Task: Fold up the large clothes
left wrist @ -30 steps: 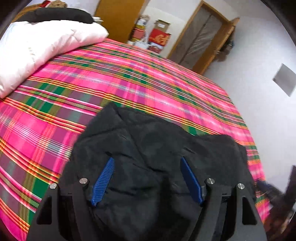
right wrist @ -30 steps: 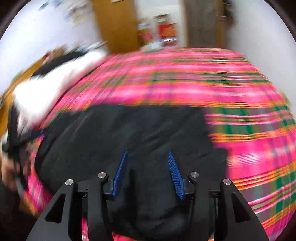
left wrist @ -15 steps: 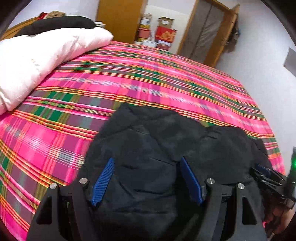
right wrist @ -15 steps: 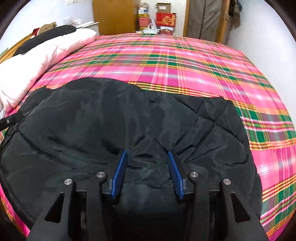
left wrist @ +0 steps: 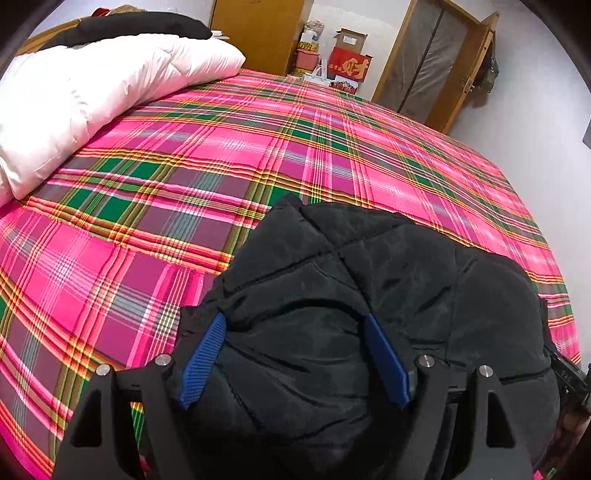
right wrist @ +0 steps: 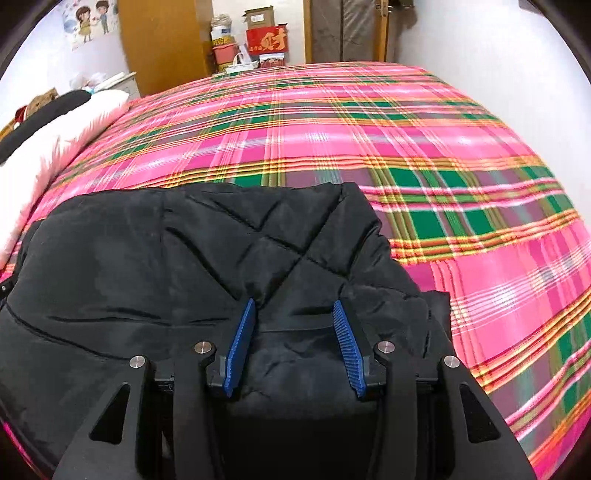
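Note:
A black quilted jacket (left wrist: pixel 388 280) lies bunched on the near part of a pink and green plaid bed (left wrist: pixel 221 155). My left gripper (left wrist: pixel 295 325) is open, its blue pads spread wide over the jacket's left part, with padded cloth bulging between them. The jacket also shows in the right wrist view (right wrist: pixel 166 258). My right gripper (right wrist: pixel 293 312) is open over the jacket's right edge, with a fold of cloth between its blue pads. The right gripper's body shows at the far right of the left wrist view (left wrist: pixel 570 376).
A white duvet (left wrist: pixel 74 92) with a black pillow (left wrist: pixel 129 29) on it lies at the bed's far left. Boxes and bags (left wrist: pixel 343 66) stand by a wooden wardrobe (left wrist: pixel 255 33) and a door (left wrist: pixel 432 66) beyond the bed. The wall runs along the right.
Both grippers stayed over the jacket and open. The left view swung left and lower. The right gripper shifted right toward the jacket's right edge.

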A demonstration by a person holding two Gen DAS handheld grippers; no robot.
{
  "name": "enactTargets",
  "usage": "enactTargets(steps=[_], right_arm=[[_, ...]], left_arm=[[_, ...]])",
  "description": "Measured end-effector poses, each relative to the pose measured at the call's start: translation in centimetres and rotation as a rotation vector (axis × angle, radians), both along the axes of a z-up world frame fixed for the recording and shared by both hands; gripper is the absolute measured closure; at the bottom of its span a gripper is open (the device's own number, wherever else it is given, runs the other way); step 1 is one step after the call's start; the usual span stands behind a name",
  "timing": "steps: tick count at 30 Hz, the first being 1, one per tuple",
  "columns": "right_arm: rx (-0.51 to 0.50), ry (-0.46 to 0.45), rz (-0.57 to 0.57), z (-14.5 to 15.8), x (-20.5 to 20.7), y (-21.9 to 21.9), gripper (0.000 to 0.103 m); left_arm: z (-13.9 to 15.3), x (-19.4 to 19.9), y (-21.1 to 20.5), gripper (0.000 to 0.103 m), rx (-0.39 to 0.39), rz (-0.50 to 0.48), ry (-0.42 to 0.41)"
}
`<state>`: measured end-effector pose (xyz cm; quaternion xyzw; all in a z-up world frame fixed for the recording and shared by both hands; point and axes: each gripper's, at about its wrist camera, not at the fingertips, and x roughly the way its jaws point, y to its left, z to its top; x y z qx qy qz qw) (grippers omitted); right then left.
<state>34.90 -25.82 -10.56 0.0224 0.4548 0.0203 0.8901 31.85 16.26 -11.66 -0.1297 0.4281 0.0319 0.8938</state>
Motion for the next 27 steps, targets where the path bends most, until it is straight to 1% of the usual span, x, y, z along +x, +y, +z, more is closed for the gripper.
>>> enactTargets(steps=[3,7,11,16,19,21,22,24,26,27], right_arm=[[0.001,-0.021,0.003,-0.5,-0.1,0.1,0.059],[0.018,-0.039,0.003,-1.1,0.0,-0.3,0.059],[0.006,-0.035,0.0,-1.1,0.0,0.0,0.059],[-0.012,-0.016,0.004,-0.6,0.1,0.3,0.059],[0.016,0.016,-0.003,-0.2,0.3,0.0,0.059],[0.017,0.043,-0.011,0.8,0.4,-0.1,0.059],[0.001,0.034,-0.014,1.9,0.1,0.2,0.059],[0.013,-0.016,0.01,4.0,-0.8,1.2,0.058],[0.038,-0.077,0.054,6.0,-1.9,2.9,0.058],[0.048,-0.1,0.082,6.8,-2.2,4.0,0.057]], left_arm=[[-0.5,0.2,-0.2,0.021,0.018,-0.001,-0.016],[-1.2,0.1,-0.1,0.021,0.014,-0.001,-0.042],[-1.5,0.2,-0.1,0.02,0.014,0.003,-0.053],[-1.2,0.4,0.0,0.02,0.013,-0.001,-0.041],[-0.7,0.7,-0.1,0.021,0.02,-0.002,-0.009],[0.5,0.8,-0.4,0.023,0.048,0.005,0.003],[1.2,0.7,-0.6,0.023,0.056,0.011,0.0],[2.6,0.4,-1.0,0.024,0.042,0.013,-0.029],[4.4,0.0,-1.7,0.024,0.013,-0.016,-0.092],[5.0,-0.2,-2.3,0.024,0.01,-0.037,-0.117]])
